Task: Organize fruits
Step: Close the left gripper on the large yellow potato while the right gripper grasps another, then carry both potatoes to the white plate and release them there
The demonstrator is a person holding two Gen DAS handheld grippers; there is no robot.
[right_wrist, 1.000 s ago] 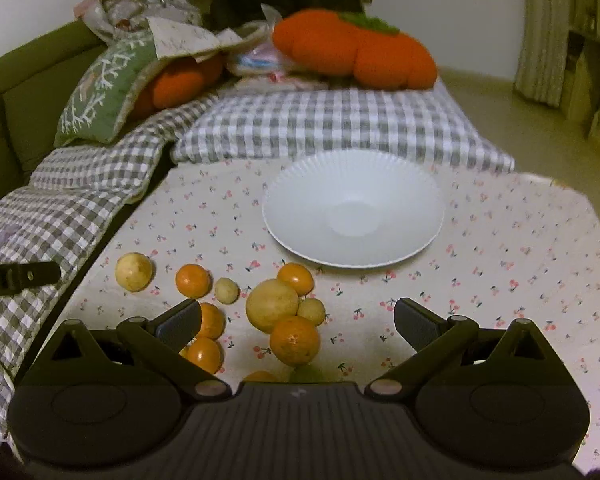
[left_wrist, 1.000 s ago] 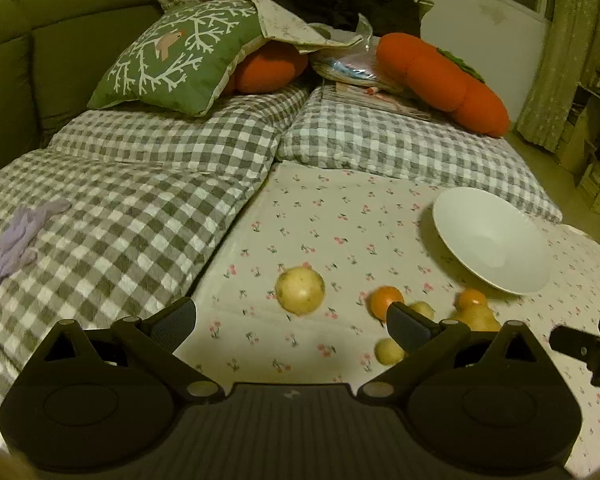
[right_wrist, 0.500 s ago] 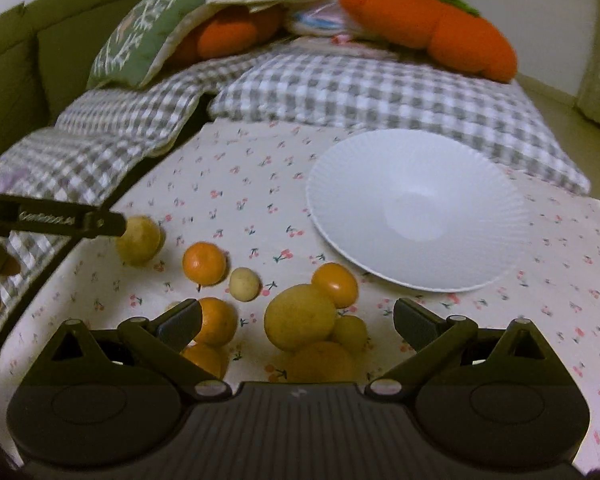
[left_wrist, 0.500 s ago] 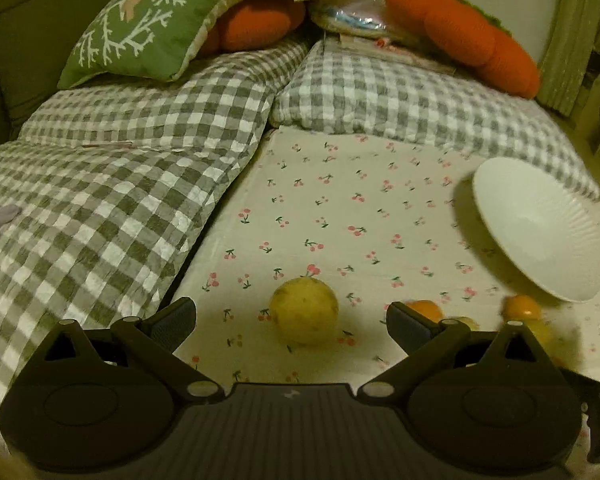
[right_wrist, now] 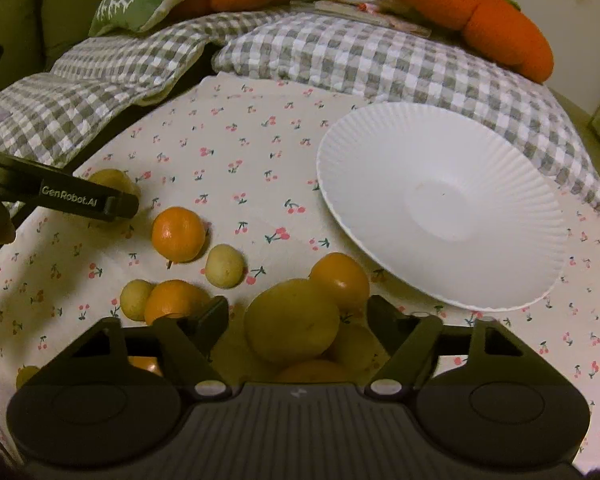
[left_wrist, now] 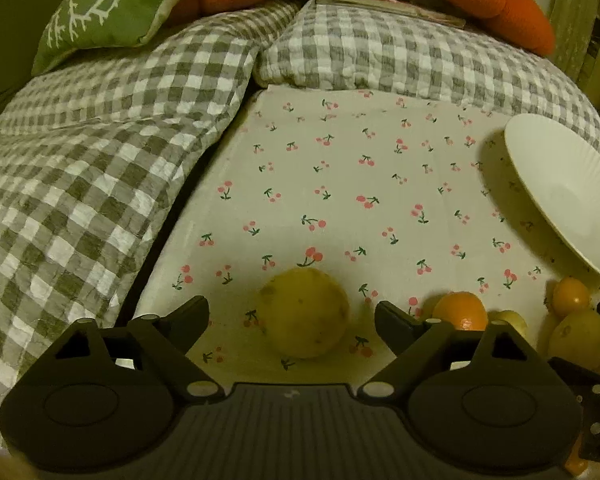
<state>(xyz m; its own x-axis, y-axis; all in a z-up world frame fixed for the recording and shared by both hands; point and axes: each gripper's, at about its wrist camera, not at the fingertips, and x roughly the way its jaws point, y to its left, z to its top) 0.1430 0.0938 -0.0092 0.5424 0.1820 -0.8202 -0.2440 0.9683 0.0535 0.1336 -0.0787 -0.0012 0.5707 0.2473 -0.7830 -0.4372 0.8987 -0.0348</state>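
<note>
Near left edge of the cherry-print cloth (left_wrist: pixel 364 184): lone yellow fruit (left_wrist: pixel 305 312), alone, well apart from the rest. Left gripper (left_wrist: pixel 292 314) straddling it, jaws spread & just been closing, fruit centred between them, gap visible each side, so no pinch yet. Fruit nearly round, no long axis to mind.

Toward the mid of cloth: cluster of oranges & small yellow ones. Right gripper (right_wrist: pixel 298 316) over it, jaws also just been closing, big yellow fruit (right_wrist: pixel 292 320) between them, slightly toward left finger; an orange (right_wrist: pixel 340 282) touching it behind. Contact w/ pads: cannot tell.

Right part of cloth: white plate (right_wrist: pixel 500 160), still w/o fruit, nearer to right hand. Probably next: finish closing, straight in, no re-aim needed.
</note>
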